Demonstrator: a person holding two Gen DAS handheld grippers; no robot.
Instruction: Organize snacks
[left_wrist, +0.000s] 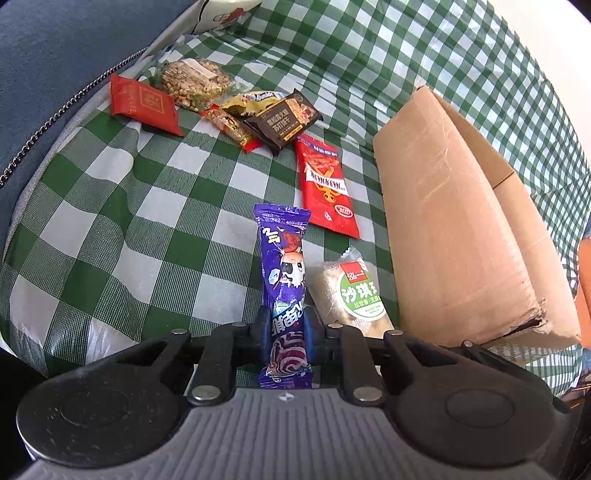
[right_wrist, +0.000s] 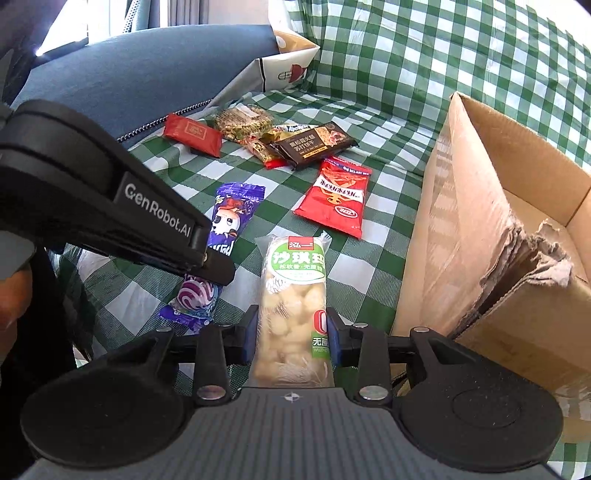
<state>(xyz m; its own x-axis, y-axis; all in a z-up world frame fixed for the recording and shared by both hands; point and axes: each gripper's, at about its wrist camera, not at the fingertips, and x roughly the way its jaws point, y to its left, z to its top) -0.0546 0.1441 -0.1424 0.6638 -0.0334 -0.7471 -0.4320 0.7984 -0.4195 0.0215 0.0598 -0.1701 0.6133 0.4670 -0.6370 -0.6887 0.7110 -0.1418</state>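
Note:
My left gripper (left_wrist: 286, 332) is shut on a purple snack bar (left_wrist: 282, 273), which points forward over the green checked cloth (left_wrist: 166, 206). My right gripper (right_wrist: 291, 328) is shut on a clear sachima pack with a green label (right_wrist: 293, 295). That pack also shows in the left wrist view (left_wrist: 349, 291), just right of the purple bar. The purple bar (right_wrist: 229, 221) and my left gripper's body show in the right wrist view. An open cardboard box (left_wrist: 454, 221) stands at the right, and also shows in the right wrist view (right_wrist: 480, 229).
A red spicy-strip pack (left_wrist: 325, 184) lies ahead. Farther back lie a dark cracker pack (left_wrist: 284, 120), a yellow pack (left_wrist: 247, 101), a peanut brittle bag (left_wrist: 192, 83) and a red flat pack (left_wrist: 142, 105). A blue cushion (left_wrist: 55, 55) borders the left.

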